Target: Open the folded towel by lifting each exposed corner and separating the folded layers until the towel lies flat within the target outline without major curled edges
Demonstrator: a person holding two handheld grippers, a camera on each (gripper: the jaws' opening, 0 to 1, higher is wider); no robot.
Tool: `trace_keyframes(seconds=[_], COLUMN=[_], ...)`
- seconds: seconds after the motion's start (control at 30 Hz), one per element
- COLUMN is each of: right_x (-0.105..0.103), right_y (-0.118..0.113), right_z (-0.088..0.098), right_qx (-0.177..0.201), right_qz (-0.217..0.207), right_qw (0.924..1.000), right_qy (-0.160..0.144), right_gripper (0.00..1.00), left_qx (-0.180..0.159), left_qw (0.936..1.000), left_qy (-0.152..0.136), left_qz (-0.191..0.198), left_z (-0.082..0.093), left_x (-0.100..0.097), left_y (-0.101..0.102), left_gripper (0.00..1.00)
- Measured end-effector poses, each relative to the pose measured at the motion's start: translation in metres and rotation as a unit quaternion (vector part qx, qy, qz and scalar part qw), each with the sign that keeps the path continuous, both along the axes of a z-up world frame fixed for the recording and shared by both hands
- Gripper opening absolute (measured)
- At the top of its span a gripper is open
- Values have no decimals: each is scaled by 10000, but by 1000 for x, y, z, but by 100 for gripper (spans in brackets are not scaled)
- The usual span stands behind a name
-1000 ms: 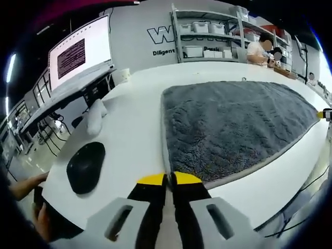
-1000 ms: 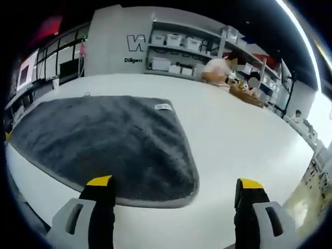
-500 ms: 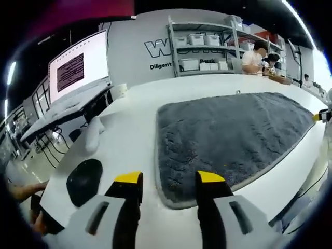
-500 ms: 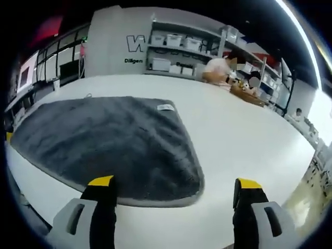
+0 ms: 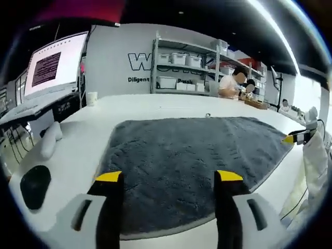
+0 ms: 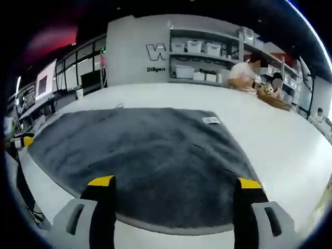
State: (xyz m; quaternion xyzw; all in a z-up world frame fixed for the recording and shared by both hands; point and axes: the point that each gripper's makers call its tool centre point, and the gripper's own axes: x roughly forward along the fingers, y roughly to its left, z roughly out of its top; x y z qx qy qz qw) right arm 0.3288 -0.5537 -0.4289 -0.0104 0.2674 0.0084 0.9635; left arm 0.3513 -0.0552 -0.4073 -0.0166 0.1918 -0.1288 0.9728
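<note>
Lying spread on a white counter (image 5: 155, 106), a grey shaggy towel (image 5: 192, 161) stretches between two hand-held tools, its pile flat and its edges showing no large curl. On the grey back wall large white lettering (image 5: 139, 62) begins with a "W" and is cut off by a shelving rack (image 5: 181, 67); beneath it smaller dark print reads "Diligent", the remainder hidden. A small white tag (image 6: 211, 120) is sewn near the towel's far right corner in the right gripper view; its print is too small to read. A wall screen (image 5: 54, 65) at left shows a dark block of text, also illegible.

The left tool (image 5: 169, 179) has its yellow-tipped jaws spread wide, holding nothing, poised over the towel's near edge. The right tool (image 6: 175, 184) is likewise wide apart and empty, its jaws above the near hem. The right tool's yellow tip also appears at the towel's far right corner in the left gripper view, beside a pale sleeve (image 5: 314, 161).

A black computer mouse (image 5: 34, 184) and a white rolled cloth (image 5: 49, 140) lie on the counter left of the towel. People (image 5: 231, 85) sit at the counter's far end by the shelves of white bins.
</note>
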Motion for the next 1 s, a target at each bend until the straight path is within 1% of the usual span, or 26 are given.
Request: trace_keyframes(seconds=[0.03, 0.07, 0.17, 0.23, 0.3, 0.37, 0.47, 0.53, 0.57, 0.6, 0.67, 0.83, 1.0], right_x=[2, 5, 10, 13, 15, 17, 19, 18, 18, 17, 16, 16, 14], right_y=[10, 14, 30, 37, 44, 50, 55, 59, 60, 61, 61, 61, 61], right_z=[-5, -5, -5, -5, -5, -4, -6, -11, -14, -15, -19, -19, -19], right_qx=[-97, -61, 148, 166, 129, 152, 207, 179, 154, 133, 52, 39, 32], right_qz=[152, 172, 361, 394, 475, 562, 599, 676, 707, 724, 752, 808, 977], right_qw=[9997, 9997, 9992, 9991, 9988, 9983, 9980, 9974, 9972, 9970, 9967, 9963, 9946], right_qy=[147, 130, 97, 83, 82, 59, 47, 144, 201, 239, 293, 297, 349], right_gripper=[95, 94, 94, 94, 94, 94, 94, 93, 93, 93, 93, 94, 94], left_qx=[-36, -93, -218, -207, -102, 91, 164, 276, 409, 649, 556, 579, 600], left_qw=[10000, 9999, 9997, 9997, 9997, 9995, 9992, 9987, 9981, 9967, 9974, 9974, 9971], left_qy=[2, 51, 116, 148, 211, 292, 344, 423, 428, 456, 430, 407, 453], left_qz=[74, 74, 61, 47, 22, 45, 109, 114, 139, 143, 167, 119, 76], left_z=[-1, -3, -7, -10, -15, -21, -26, -31, -33, -35, -34, -34, -34], left_x=[3, 4, 7, 8, 9, 10, 12, 12, 12, 11, 11, 11, 10], left_y=[0, -2, -8, -12, -17, -19, -22, -24, -22, -20, -21, -21, -21], left_gripper=[80, 84, 90, 93, 95, 95, 96, 96, 95, 94, 94, 94, 94])
